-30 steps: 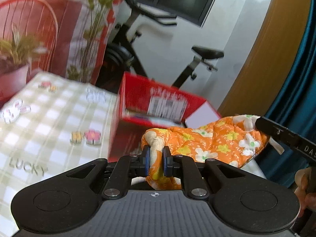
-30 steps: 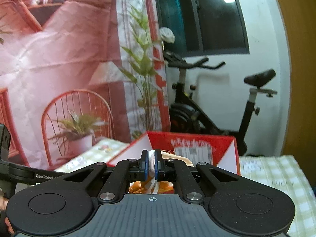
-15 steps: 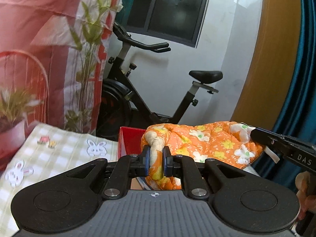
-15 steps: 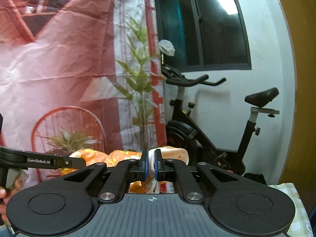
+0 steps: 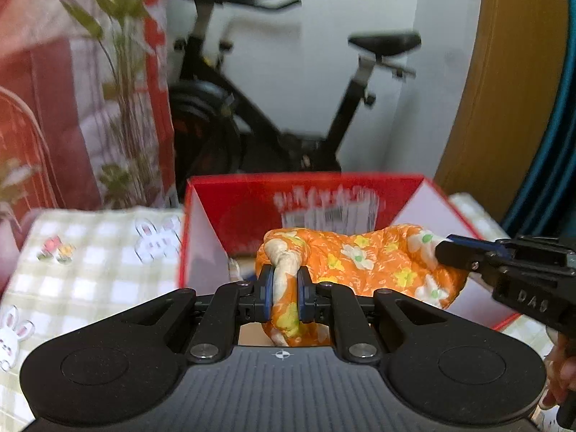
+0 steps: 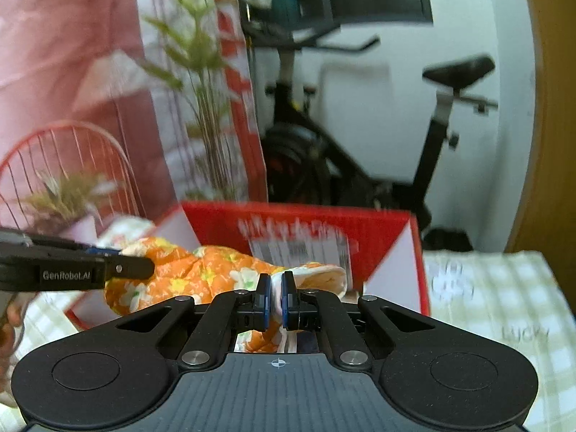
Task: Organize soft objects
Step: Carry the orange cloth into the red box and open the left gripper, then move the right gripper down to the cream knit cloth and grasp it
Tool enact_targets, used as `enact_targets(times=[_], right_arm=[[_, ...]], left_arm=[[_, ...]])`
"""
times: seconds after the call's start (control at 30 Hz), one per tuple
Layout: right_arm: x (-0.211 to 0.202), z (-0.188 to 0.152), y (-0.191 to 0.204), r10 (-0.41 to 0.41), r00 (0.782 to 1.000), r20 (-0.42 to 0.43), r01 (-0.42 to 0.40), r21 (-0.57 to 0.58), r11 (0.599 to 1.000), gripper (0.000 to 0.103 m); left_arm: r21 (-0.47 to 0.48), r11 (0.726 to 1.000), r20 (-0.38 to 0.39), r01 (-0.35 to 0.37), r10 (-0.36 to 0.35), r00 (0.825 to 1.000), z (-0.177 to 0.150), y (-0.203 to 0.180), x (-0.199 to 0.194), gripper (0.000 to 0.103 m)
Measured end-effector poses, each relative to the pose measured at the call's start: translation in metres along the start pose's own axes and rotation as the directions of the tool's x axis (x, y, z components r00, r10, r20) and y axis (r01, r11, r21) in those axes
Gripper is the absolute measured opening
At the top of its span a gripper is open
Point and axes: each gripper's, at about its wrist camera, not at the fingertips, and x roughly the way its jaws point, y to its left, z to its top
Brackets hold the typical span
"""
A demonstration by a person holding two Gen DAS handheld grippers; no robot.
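An orange floral quilted cloth [image 5: 367, 262] hangs stretched between both grippers over the open red cardboard box [image 5: 248, 212]. My left gripper [image 5: 284, 288] is shut on one bunched corner of the cloth. My right gripper [image 6: 275, 297] is shut on the opposite white-edged corner; the cloth [image 6: 201, 273] also shows in the right wrist view, in front of the red box [image 6: 298, 216]. Each gripper's arm shows at the edge of the other's view. The box's inside is mostly hidden by the cloth.
The box stands on a table with a green-and-white checked cloth [image 5: 90, 262] printed with rabbits and flowers. Behind stand an exercise bike [image 5: 288, 108], a plant [image 6: 201, 82] and a pink printed backdrop [image 6: 72, 54]. A wooden panel [image 5: 504, 90] rises at the right.
Both grippers rose with the cloth half a second ago, then came back down; the cloth now hangs low over the open red box.
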Motion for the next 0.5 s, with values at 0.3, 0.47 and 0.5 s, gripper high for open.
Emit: enact_targets(times=[0.3,0.47,0.5], right_arm=[[0.025,-0.028,0.000,0.007,0.994,-0.108,-0.001,0.059,0.998,0.006],[0.023,-0.028,-0.001,-0.023,0.994,-0.105,0.029,0.062,0.998,0.018],[0.021,-0.027,-0.001,-0.035,0.994,-0.101,0.041,0.059,0.997,0.024]], left_arm=[[0.056,0.998,-0.118,0.022,-0.015,0.993,-0.017,-0.001,0.032,0.014],[0.073,0.997,-0.130,0.025,-0.015,0.991,-0.019,-0.002,0.033,0.017],[0.071,0.997,-0.127,0.031,-0.022,0.992,-0.019,-0.001,0.030,0.020]])
